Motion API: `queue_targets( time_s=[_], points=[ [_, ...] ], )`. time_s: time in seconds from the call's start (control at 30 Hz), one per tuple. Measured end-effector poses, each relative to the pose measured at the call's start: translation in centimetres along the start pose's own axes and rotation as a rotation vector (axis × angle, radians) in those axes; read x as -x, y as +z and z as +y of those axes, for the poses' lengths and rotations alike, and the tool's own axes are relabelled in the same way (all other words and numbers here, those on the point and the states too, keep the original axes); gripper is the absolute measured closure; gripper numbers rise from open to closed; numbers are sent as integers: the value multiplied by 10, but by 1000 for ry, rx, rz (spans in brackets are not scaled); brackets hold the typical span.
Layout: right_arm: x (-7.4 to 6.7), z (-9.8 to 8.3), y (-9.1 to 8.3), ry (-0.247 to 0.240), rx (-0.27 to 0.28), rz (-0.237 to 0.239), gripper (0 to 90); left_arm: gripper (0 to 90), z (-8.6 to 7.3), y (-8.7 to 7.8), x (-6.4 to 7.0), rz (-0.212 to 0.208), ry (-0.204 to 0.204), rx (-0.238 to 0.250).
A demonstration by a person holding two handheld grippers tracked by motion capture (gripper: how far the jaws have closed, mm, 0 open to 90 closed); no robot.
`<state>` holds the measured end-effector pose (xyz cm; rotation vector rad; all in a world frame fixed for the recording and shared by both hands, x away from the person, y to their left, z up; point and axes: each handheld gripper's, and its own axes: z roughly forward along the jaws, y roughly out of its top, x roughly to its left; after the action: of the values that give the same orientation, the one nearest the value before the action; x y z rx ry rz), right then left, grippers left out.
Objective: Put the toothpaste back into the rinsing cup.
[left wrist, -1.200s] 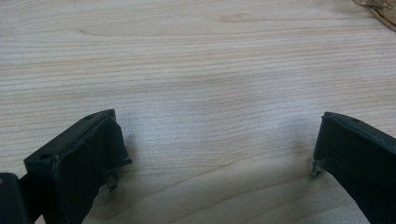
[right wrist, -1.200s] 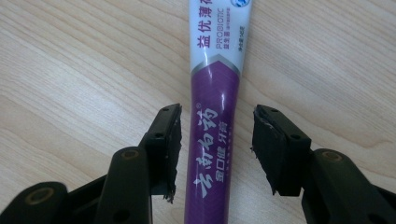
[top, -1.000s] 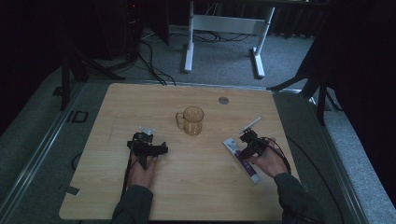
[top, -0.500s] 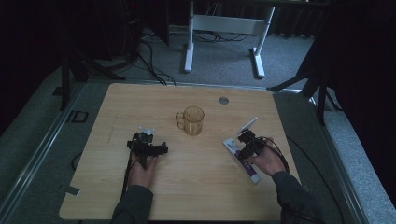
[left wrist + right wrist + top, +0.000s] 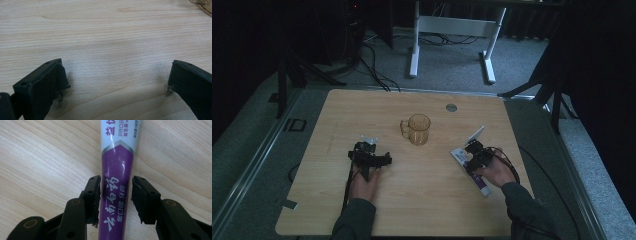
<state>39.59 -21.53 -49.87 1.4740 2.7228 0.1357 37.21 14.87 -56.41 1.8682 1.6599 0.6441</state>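
Tube (image 5: 117, 185) purple-white, Chinese lettering, "PROB" legible; right gripper (image 5: 116, 195) closing astride.

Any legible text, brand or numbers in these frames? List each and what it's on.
"云南白药" reads along the purple part of the toothpaste tube, right gripper view.
"金口健 牙膏" in smaller type beside it, same tube.
"益" and "PROB", both cut off by the frame edge, on the tube's white part.
A line of small print under "PROB": too small to read.
High view: the tube's print is too small to read.
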Motion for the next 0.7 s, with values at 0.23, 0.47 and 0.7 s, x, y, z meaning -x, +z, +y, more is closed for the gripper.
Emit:
queue_targets(
  time_s=[0.23, 0.47, 0.7],
  points=[
    [0, 3, 4, 5, -17, -3, 592, 3, 0, 0, 0, 0, 0, 0],
    [-1, 5, 8, 8, -35, -4, 601, 3, 0, 0, 0, 0, 0, 0],
    [-1, 5, 11, 15, -37, -2, 599, 3, 0, 0, 0, 0, 0, 0]
  ],
)
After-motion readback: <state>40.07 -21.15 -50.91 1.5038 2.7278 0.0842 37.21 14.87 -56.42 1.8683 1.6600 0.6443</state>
